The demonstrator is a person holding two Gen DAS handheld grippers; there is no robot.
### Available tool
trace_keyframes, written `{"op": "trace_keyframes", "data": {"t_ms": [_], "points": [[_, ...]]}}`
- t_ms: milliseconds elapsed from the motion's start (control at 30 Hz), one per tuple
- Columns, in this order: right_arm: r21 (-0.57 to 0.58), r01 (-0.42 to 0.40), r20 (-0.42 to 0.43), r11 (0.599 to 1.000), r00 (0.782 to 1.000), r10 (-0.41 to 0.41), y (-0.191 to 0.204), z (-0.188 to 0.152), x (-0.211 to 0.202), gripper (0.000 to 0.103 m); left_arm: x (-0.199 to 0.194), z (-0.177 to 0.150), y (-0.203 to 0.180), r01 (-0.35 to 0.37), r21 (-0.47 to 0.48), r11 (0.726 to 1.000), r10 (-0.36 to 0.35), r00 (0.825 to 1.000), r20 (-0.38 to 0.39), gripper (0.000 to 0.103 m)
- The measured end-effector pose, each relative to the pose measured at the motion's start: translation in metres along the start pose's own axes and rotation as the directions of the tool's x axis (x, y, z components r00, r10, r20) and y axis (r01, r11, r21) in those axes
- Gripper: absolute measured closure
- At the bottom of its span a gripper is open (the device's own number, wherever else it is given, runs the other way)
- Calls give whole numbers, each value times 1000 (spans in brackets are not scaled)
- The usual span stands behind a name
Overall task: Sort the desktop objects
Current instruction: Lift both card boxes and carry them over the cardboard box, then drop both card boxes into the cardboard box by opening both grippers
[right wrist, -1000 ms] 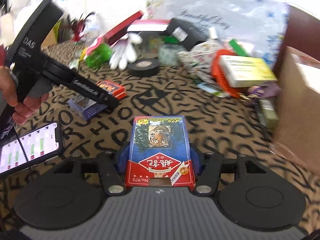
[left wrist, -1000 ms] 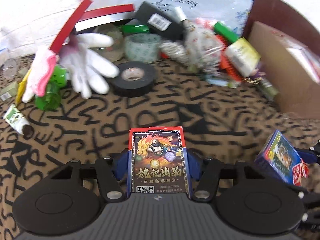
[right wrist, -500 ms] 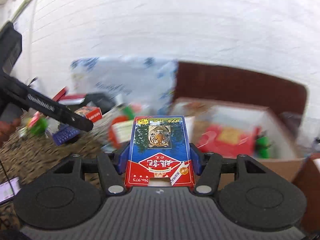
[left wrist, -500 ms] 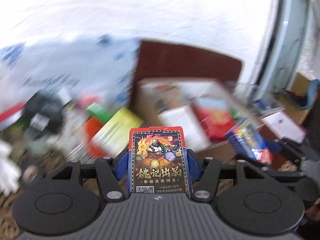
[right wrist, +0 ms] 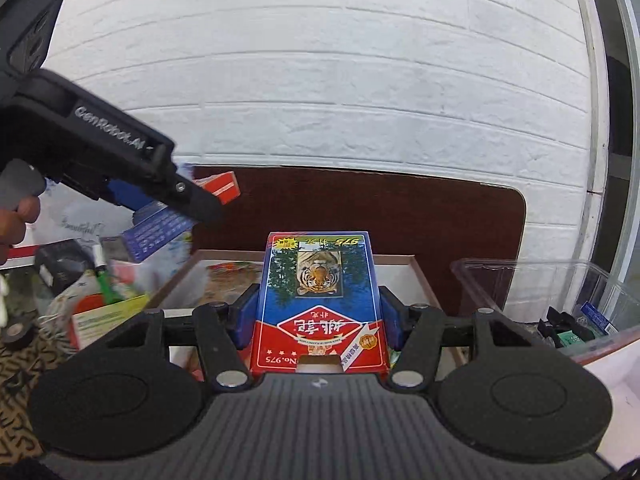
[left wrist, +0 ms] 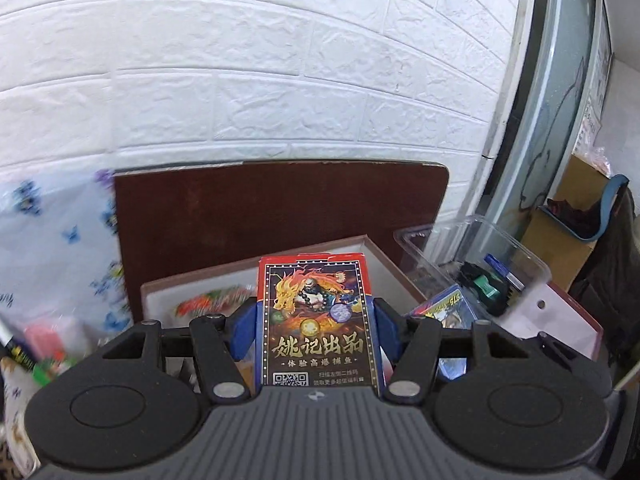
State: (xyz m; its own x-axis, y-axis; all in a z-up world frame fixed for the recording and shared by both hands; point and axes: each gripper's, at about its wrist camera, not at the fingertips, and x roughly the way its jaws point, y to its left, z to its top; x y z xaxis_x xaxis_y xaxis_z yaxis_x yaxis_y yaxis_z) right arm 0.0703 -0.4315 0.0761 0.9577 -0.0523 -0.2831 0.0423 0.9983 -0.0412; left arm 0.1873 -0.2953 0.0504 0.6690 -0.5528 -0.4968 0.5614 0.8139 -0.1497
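My left gripper (left wrist: 316,320) is shut on a red and blue card box with a dragon picture (left wrist: 316,312) and holds it in the air in front of an open cardboard box (left wrist: 376,252). My right gripper (right wrist: 318,316) is shut on a blue and red card box with a tiger picture (right wrist: 320,296), held before the same cardboard box (right wrist: 416,276). The left gripper also shows in the right wrist view (right wrist: 160,196), up and to the left, with its card box (right wrist: 218,186). The tiger card box shows in the left wrist view (left wrist: 448,308) at the right.
A clear plastic bin (left wrist: 480,256) (right wrist: 560,288) with small dark items stands right of the cardboard box. A dark brown board (right wrist: 360,208) leans on the white brick wall behind. A pile of clutter (right wrist: 96,280) lies on the patterned cloth (right wrist: 16,376) at left.
Both grippers have risen from over the patterned table and swung right toward the cardboard box, each still holding its card box. The table clutter has dropped out of the left wrist view.
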Motion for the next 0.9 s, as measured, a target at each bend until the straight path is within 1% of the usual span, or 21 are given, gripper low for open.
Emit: {"op": "trace_keyframes", "data": {"t_ms": [167, 267, 367, 500, 600, 633, 667, 700, 733, 767, 833, 900], "points": [[-11, 40, -47, 999, 998, -40, -16, 6, 44, 44, 49, 18, -10, -28, 27, 999, 27, 1000, 11, 41], [-4, 50, -90, 999, 995, -50, -23, 7, 74, 44, 78, 22, -8, -31, 19, 999, 31, 999, -17, 41], [-1, 57, -129, 998, 990, -56, -28, 9, 98, 44, 102, 18, -2, -47, 13, 999, 47, 998, -45, 41], [-5, 54, -178, 999, 983, -54, -30, 13, 124, 44, 118, 12, 13, -50, -25, 998, 48, 995, -90, 41], [1, 47, -203, 999, 978, -46, -31, 13, 138, 44, 120, 8, 21, -40, -41, 998, 36, 995, -91, 41], [-3, 37, -218, 999, 975, -37, -31, 13, 141, 44, 118, 7, 24, -27, -48, 999, 22, 996, -90, 37], [-10, 28, -231, 1000, 972, -29, -29, 12, 141, 40, 115, 7, 27, -7, -56, 998, 3, 997, -83, 33], [-21, 28, -232, 999, 972, -32, -27, 11, 140, 35, 110, 7, 29, 15, -62, 998, -20, 997, -73, 21], [-36, 37, -221, 999, 974, -44, -25, 9, 136, 21, 104, 8, 30, 35, -63, 997, -39, 997, -59, 14], [-51, 55, -205, 997, 977, -64, -23, 7, 132, 15, 98, 8, 30, 50, -60, 997, -52, 998, -39, 13], [-82, 78, -198, 994, 976, -93, -19, 3, 125, 15, 87, 10, 30, 68, -49, 997, -68, 998, -7, 12], [-89, 88, -198, 992, 975, -104, -17, 0, 118, 15, 78, 9, 28, 70, -38, 997, -70, 998, 5, 11]]}}
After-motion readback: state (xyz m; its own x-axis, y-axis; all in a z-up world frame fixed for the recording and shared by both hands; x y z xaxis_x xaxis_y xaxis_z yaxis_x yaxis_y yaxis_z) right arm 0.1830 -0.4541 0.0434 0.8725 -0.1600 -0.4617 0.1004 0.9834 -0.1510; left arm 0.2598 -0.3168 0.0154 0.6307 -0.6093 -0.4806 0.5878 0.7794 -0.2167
